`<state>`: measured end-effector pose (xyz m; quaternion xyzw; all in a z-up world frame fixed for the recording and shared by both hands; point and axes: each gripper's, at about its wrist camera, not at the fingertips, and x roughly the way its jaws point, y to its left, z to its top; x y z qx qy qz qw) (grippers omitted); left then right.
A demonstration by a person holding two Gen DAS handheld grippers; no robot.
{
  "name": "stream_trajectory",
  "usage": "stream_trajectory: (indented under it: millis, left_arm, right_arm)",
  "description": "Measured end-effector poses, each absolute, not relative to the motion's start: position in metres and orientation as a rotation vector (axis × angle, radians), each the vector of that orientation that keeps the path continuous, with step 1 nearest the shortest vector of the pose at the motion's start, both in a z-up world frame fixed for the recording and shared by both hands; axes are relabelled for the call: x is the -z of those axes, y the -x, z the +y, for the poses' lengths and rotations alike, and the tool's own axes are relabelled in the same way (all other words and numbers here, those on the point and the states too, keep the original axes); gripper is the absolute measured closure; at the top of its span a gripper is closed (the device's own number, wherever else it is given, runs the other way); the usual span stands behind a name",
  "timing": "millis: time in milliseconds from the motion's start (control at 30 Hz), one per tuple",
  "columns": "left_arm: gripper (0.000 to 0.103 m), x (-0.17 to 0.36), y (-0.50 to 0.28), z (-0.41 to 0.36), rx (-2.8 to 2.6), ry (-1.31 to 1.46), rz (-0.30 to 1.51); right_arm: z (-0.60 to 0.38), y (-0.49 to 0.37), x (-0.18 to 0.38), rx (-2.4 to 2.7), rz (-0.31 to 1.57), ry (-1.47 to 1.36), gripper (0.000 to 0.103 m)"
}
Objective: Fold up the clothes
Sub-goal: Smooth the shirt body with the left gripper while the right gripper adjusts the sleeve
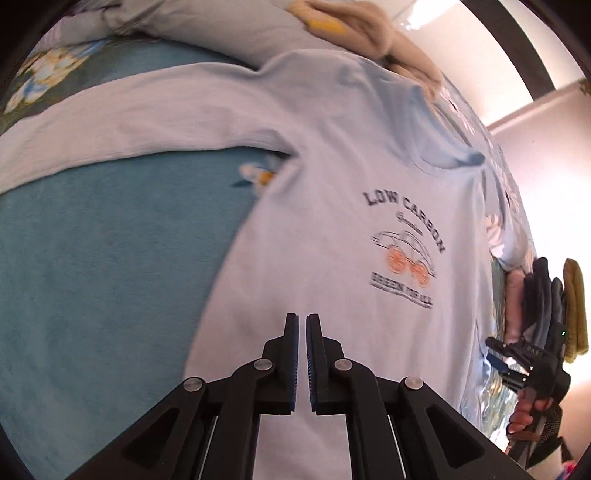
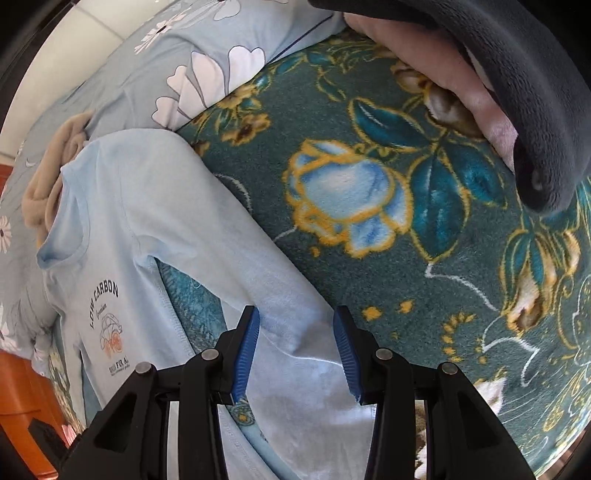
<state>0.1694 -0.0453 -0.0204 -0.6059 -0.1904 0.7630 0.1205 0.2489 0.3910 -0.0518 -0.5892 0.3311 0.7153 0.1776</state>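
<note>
A pale blue long-sleeved shirt [image 1: 332, 166] with a "LOW CARBON" car print lies face up on a teal flowered blanket [image 1: 110, 240]. One sleeve [image 1: 129, 114] stretches out to the left. My left gripper [image 1: 301, 317] hovers over the shirt's lower body, its jaws all but together with only a thin slit and nothing between them. In the right wrist view the shirt [image 2: 147, 206] lies at the left. My right gripper [image 2: 297, 314] is open, its blue pads [image 2: 245, 350] standing either side of the other sleeve [image 2: 280, 288]. A hand holds that gripper [image 1: 506, 365] at the left wrist view's right edge.
A beige garment [image 1: 369, 29] is bunched beyond the collar beside a pale flowered quilt [image 2: 166, 66]. Dark grey [image 2: 517, 74] and pink folded clothes sit on the blanket [image 2: 369, 258] at the upper right. Orange-brown furniture [image 2: 22, 387] borders the bed's edge.
</note>
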Motion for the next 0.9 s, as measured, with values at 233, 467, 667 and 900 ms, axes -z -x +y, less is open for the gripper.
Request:
stream_trajectory:
  millis: [233, 467, 667, 900]
  left_arm:
    - [0.076, 0.002, -0.169, -0.037, -2.239, 1.69, -0.545]
    - [0.076, 0.009, -0.166, -0.058, -2.255, 1.719, -0.651]
    - [0.075, 0.014, -0.165, -0.065, -2.253, 1.724, -0.679]
    - [0.071, 0.025, -0.162, -0.048, -2.206, 1.732, -0.653]
  right_arm:
    - [0.391, -0.231, 0.013, -2.077, 0.985, 1.548, 0.101]
    - [0.341, -0.181, -0.063, -2.435, 0.777, 1.489, 0.103]
    - [0.278, -0.178, -0.032, -2.473, 0.7, 1.681, 0.103]
    - [0.339, -0.21, -0.018, -2.299, 0.687, 1.611, 0.102]
